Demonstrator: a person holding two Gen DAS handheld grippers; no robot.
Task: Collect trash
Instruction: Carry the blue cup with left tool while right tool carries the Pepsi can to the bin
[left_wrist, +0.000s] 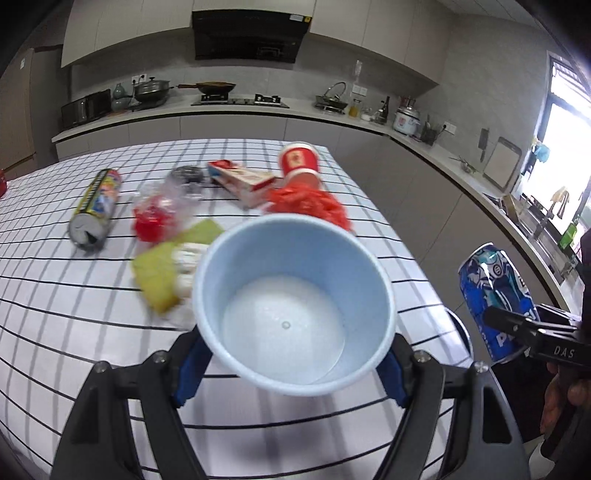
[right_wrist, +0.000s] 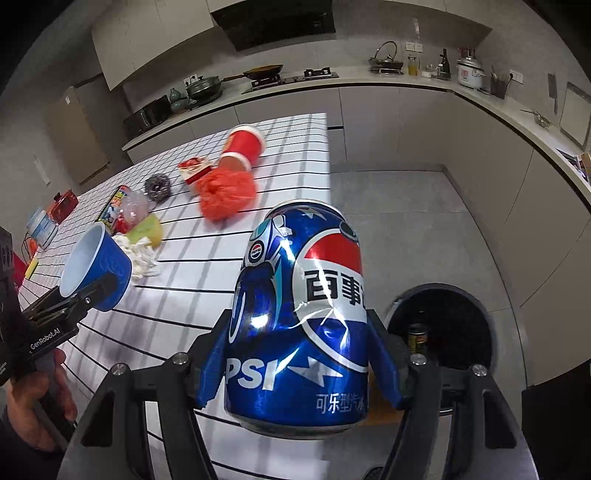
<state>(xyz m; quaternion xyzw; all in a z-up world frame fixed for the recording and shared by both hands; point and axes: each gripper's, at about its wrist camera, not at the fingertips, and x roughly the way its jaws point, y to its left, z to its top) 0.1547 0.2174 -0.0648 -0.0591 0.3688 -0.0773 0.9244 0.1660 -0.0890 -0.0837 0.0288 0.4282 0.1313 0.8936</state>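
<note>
My left gripper (left_wrist: 295, 354) has its jaws clamped on the wall of a blue paper cup (left_wrist: 293, 302), mouth tilted toward me so I see straight down to its bare bottom; it hangs over the near part of the checked tablecloth (left_wrist: 55, 302). My right gripper (right_wrist: 301, 373) has its jaws squeezed on the flanks of a dented Pepsi can (right_wrist: 301, 314), which rides base toward the camera, top pointing away. Both pieces are lifted clear of the cloth, I'd say so I can swing them off the table edge. Just right of the can, down on the floor, sits the round black bin (right_wrist: 443, 325), mouth open, a dark can already inside, so that's where these belong. More litter lies behind: an orange plastic bag (right_wrist: 227, 194), two red paper cups (right_wrist: 245, 146) on their sides, a steel scourer (right_wrist: 157, 187), crumpled tissue (right_wrist: 142, 254).
</note>
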